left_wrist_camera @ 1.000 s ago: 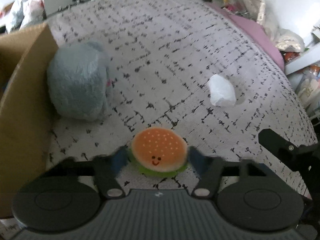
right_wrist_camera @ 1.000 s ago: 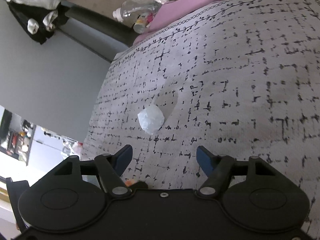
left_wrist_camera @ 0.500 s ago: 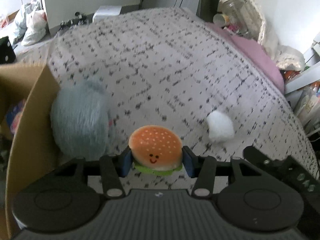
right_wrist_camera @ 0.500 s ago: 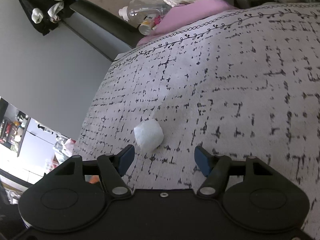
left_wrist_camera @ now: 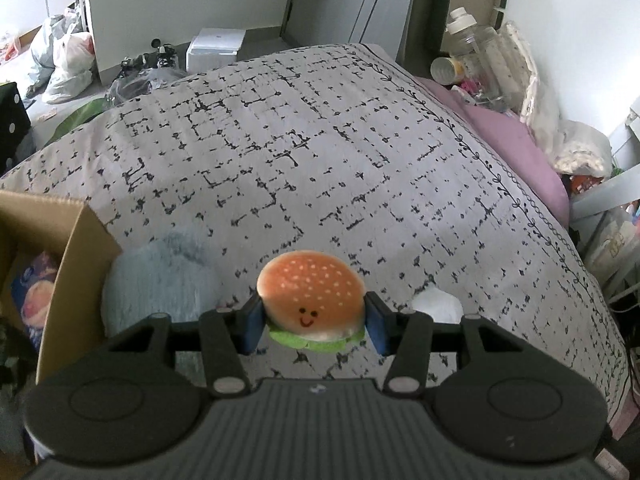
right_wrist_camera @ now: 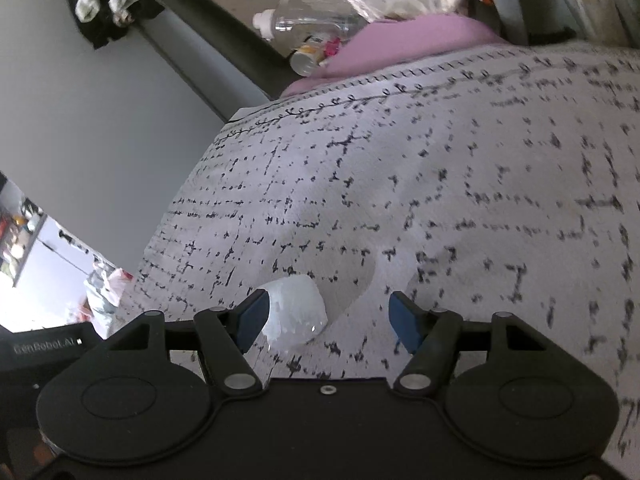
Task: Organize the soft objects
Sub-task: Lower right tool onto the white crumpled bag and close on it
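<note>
Left wrist view: the left gripper (left_wrist_camera: 313, 322) clamps the burger plush (left_wrist_camera: 311, 305) between its blue pads, held above the bed (left_wrist_camera: 320, 152) near the grey plush (left_wrist_camera: 160, 284) and cardboard box (left_wrist_camera: 76, 264). The right gripper (right_wrist_camera: 327, 322) stands agape, grasping nothing, a white soft lump (right_wrist_camera: 294, 314) on the bed just beside its left pad.
</note>
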